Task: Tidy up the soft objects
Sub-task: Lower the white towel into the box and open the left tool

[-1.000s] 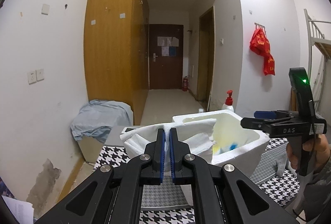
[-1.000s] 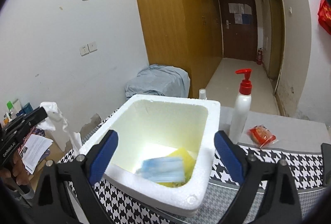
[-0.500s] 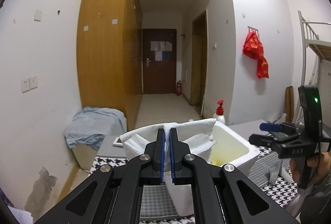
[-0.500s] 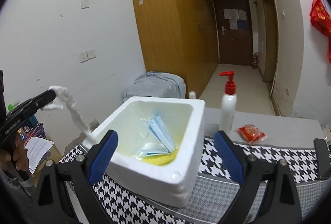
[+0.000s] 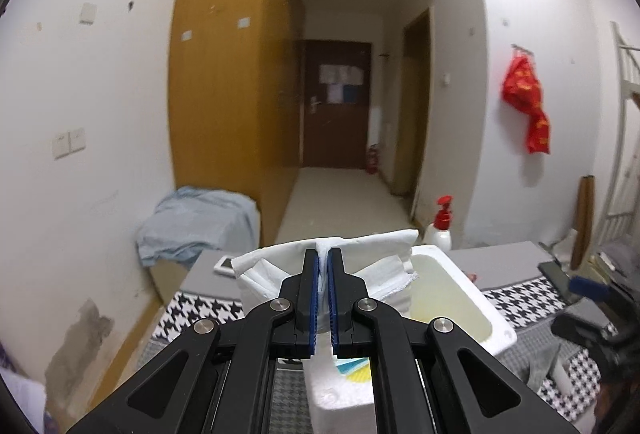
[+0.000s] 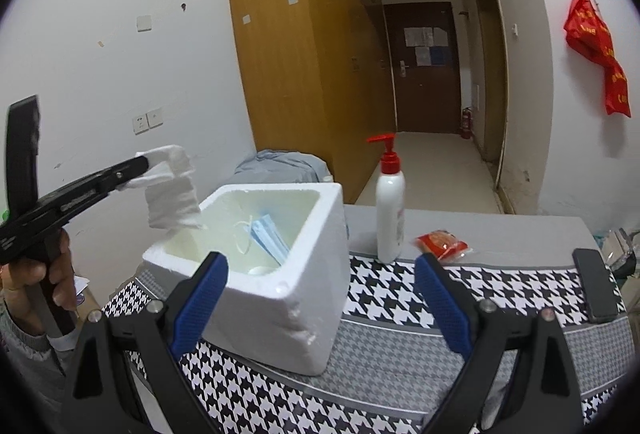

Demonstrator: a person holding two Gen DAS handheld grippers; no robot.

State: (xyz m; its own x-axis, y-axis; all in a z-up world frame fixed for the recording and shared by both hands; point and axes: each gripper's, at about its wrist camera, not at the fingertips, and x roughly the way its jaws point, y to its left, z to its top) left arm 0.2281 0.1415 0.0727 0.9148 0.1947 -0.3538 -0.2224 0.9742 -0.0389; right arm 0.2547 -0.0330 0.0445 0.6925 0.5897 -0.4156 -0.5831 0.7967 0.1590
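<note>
My left gripper (image 5: pixel 323 258) is shut on a white folded cloth (image 5: pixel 380 258) and holds it in the air over the left rim of a white foam box (image 5: pixel 460 298). In the right wrist view the same cloth (image 6: pixel 172 189) hangs from the left gripper (image 6: pixel 142 159), its lower end over the box (image 6: pixel 304 298). A blue face mask (image 6: pixel 266 234) and something yellow lie inside the box. My right gripper (image 6: pixel 320 302) is open and empty, in front of the box.
A white pump bottle with a red top (image 6: pixel 390 205) and a red snack packet (image 6: pixel 440 242) stand behind the box on the houndstooth table cover (image 6: pixel 400 338). A dark phone (image 6: pixel 594 284) lies at the right. A cloth-covered bundle (image 5: pixel 196 222) sits by the wardrobe.
My left gripper has lifted the white cloth higher and brought it over the box's left rim. My right gripper has drawn back from the box, still open; the mask has settled inside.
</note>
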